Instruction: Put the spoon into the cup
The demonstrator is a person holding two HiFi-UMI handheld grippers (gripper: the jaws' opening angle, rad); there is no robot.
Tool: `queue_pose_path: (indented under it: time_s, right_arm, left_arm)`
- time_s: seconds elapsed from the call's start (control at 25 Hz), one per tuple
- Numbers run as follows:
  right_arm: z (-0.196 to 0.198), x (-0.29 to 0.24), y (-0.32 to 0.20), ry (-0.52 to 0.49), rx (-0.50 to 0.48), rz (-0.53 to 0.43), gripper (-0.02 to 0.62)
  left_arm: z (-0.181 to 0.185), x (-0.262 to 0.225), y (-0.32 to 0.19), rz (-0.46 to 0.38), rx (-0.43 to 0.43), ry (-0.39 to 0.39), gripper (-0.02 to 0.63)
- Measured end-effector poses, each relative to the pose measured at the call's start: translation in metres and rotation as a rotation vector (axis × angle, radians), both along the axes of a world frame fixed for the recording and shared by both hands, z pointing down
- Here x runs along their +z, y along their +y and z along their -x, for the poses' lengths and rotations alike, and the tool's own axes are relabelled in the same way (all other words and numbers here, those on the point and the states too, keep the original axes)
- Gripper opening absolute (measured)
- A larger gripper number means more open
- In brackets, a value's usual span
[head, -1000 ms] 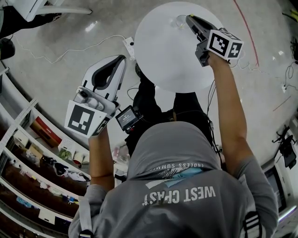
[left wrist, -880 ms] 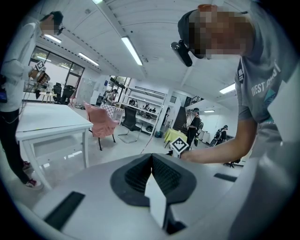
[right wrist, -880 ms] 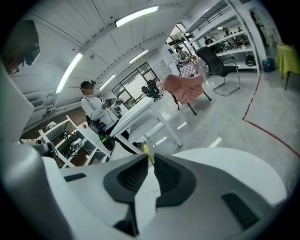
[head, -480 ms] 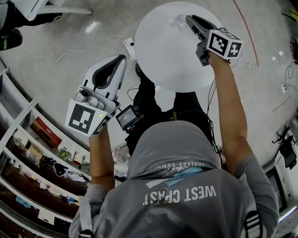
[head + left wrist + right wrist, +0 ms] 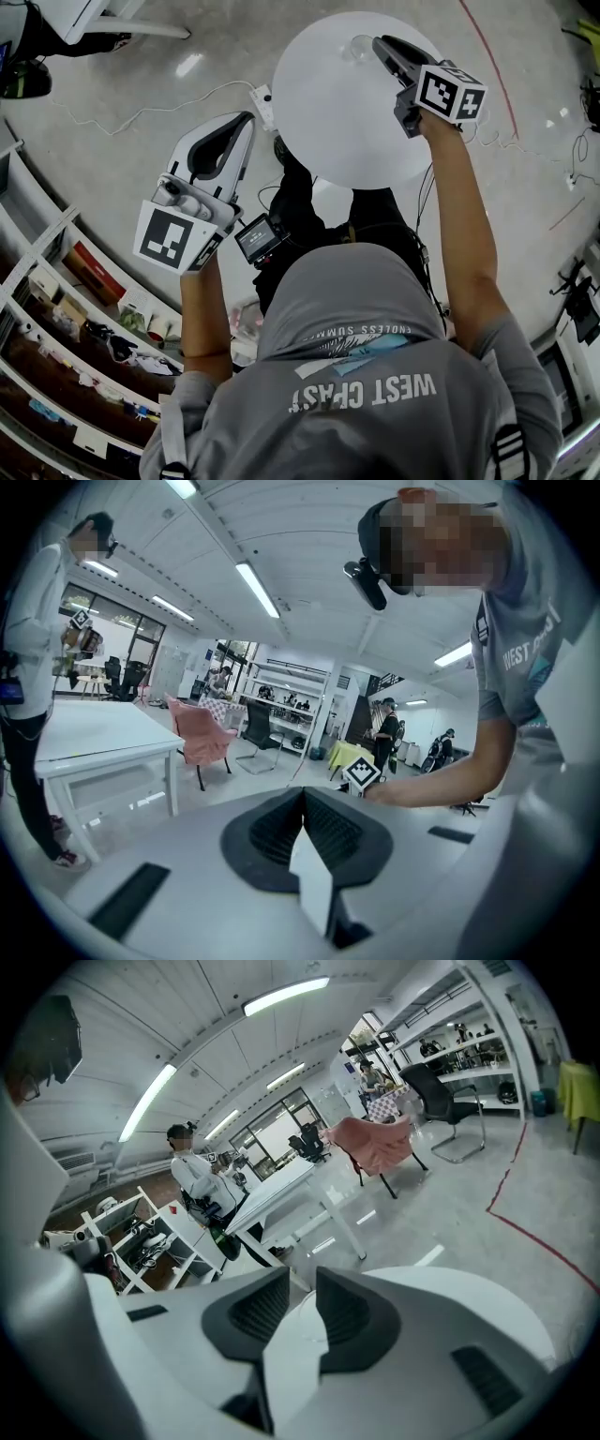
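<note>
Closest to you, your left claw (image 5: 303, 803) is clenched on nothing: its dark pads (image 5: 267, 827) meet along one line. You hold it off the counter's near left side, over the grey floor (image 5: 141, 84), with its marker cube (image 5: 173, 239) towards your body. A small screen device (image 5: 260, 237) hangs at your chest just beside that cube.

Farther out is the round white counter (image 5: 328, 122). Your right arm reaches across it, and your right claw (image 5: 302, 1283) is above its far part. That claw is released a little. The two dark pads stand apart with a narrow gap, and only the counter's white surface shows through it.

Just beside the tip of the right claw, the clear cup (image 5: 359, 45) stands upright on the counter near its far edge. I cannot make out the spoon in any view, neither in the cup nor between the pads.

Beyond the counter, a white cable (image 5: 159, 103) trails over the floor, and a red line (image 5: 487, 47) runs across it on the right. Shelves (image 5: 56, 281) full of small things curve along your left.
</note>
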State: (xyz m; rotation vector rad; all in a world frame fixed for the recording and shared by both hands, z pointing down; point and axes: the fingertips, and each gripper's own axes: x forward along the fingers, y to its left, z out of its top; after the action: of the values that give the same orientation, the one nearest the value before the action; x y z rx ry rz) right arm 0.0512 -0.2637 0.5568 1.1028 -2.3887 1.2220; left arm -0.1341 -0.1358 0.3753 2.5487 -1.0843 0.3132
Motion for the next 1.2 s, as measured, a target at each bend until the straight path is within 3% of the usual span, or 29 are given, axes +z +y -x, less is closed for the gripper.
queue_pose_path:
  time_s: [0.56,0.68,0.96,1.2]
  right_arm:
    - [0.001,-0.084,0.011,-0.036,-0.004,-0.151,0.056]
    - [0.004,-0.118,0.014,-0.031,-0.024,-0.23,0.004]
    - [0.018,-0.214,0.033,0.082,-0.108,-0.474,0.0]
    - [0.02,-0.276,0.056,0.101,-0.137,-0.622,0.0]
  left_arm:
    - [0.005,-0.047,0.005,-0.117,0.01,-0.015,0.006]
    - [0.008,-0.056,0.005,-0.144,0.012,-0.019,0.006]
    - [0.02,-0.083,0.011,-0.214,0.009,-0.019,0.006]
    - [0.03,-0.092,0.016,-0.26,-0.005,-0.024,0.006]
